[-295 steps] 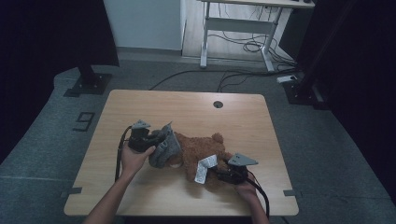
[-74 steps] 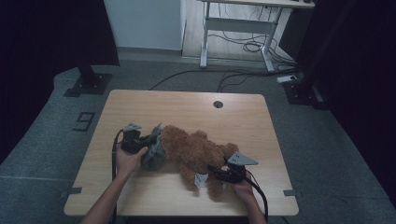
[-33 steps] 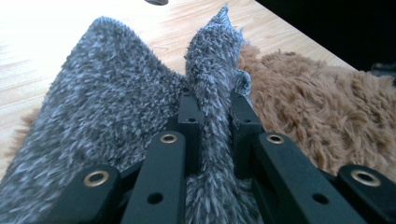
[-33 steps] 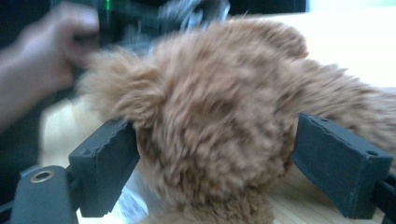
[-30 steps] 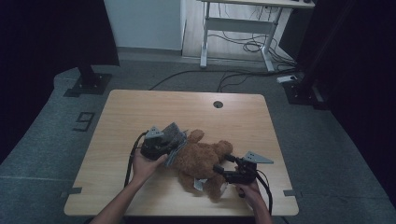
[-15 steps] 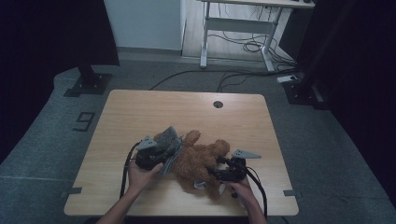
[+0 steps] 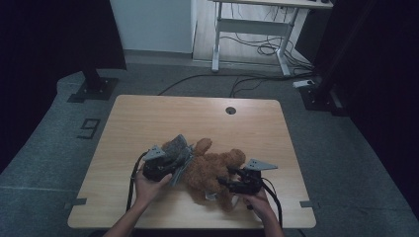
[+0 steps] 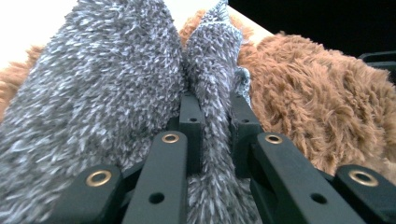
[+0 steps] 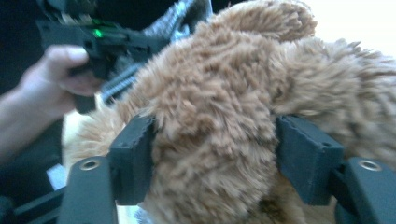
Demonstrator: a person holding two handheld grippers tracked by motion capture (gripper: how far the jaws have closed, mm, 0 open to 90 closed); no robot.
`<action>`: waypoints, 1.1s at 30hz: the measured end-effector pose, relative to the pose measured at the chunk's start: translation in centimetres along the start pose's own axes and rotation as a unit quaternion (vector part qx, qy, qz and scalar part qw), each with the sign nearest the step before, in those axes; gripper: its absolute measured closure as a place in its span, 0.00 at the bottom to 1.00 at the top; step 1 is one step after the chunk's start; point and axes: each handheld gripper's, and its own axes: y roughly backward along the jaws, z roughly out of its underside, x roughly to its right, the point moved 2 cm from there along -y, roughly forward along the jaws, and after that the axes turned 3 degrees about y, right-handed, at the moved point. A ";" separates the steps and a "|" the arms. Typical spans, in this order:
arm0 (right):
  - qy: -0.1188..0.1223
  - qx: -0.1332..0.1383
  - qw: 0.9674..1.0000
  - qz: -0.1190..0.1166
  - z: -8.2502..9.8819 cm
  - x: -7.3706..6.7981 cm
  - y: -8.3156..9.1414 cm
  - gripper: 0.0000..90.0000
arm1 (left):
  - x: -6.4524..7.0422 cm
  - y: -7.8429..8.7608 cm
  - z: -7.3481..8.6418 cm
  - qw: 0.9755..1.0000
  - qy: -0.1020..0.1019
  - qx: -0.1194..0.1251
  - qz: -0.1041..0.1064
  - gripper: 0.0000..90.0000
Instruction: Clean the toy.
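On the table (image 7: 148,113), the plush bear (image 7: 212,170) lies between the cloth (image 7: 179,150) at its left and the right gripper (image 7: 232,180).

Lab or studio — wooden table (image 7: 148,118) on grey carpet (image 7: 346,163), black curtains (image 7: 44,39), stand feet (image 7: 94,89), floor cables (image 7: 257,49).

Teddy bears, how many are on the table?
1. The brown teddy bear lies near the table's front edge, between the left tongs and the right tongs.

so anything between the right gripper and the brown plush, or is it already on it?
Nothing in the way. The right gripper has just been closing, its jaws either side of a limb of the brown plush toy, fur against both pads.
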 end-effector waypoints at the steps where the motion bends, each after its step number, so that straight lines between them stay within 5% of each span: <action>1: -0.001 -0.001 1.000 -0.004 -0.1 -0.1 0.0 0.32 | 0.0 0.0 0.0 1.000 -0.001 0.001 0.000 0.88; 3: 0.001 -0.008 1.000 -0.004 -0.2 -0.5 -0.3 0.26 | 0.1 0.1 0.1 1.000 0.000 0.002 0.001 0.88; 7: 0.027 -0.041 0.998 0.035 0.0 -1.2 -1.5 0.25 | 0.2 0.1 0.3 1.000 0.003 0.003 0.003 0.88; 14: 0.038 -0.059 0.996 0.057 0.6 -0.9 -1.6 0.49 | 0.7 0.2 -0.1 1.000 0.006 -0.003 0.006 0.88; 19: 0.068 -0.045 0.995 0.058 0.6 -0.8 -1.4 0.61 | 2.0 0.1 -2.4 1.000 0.004 -0.010 0.018 0.88; 23: 0.097 -0.034 0.993 0.064 0.5 -0.9 -1.3 0.64 | 4.7 -0.8 -5.2 0.999 -0.022 -0.008 0.046 0.88; 28: 0.134 -0.029 0.988 0.069 0.5 -1.3 -1.3 0.65 | 8.9 -4.6 -7.4 0.994 -0.053 -0.044 0.081 0.87; 33: 0.169 -0.028 0.982 0.084 0.7 -1.9 -1.3 0.66 | 9.8 -9.2 -7.5 0.990 -0.040 -0.110 0.084 0.87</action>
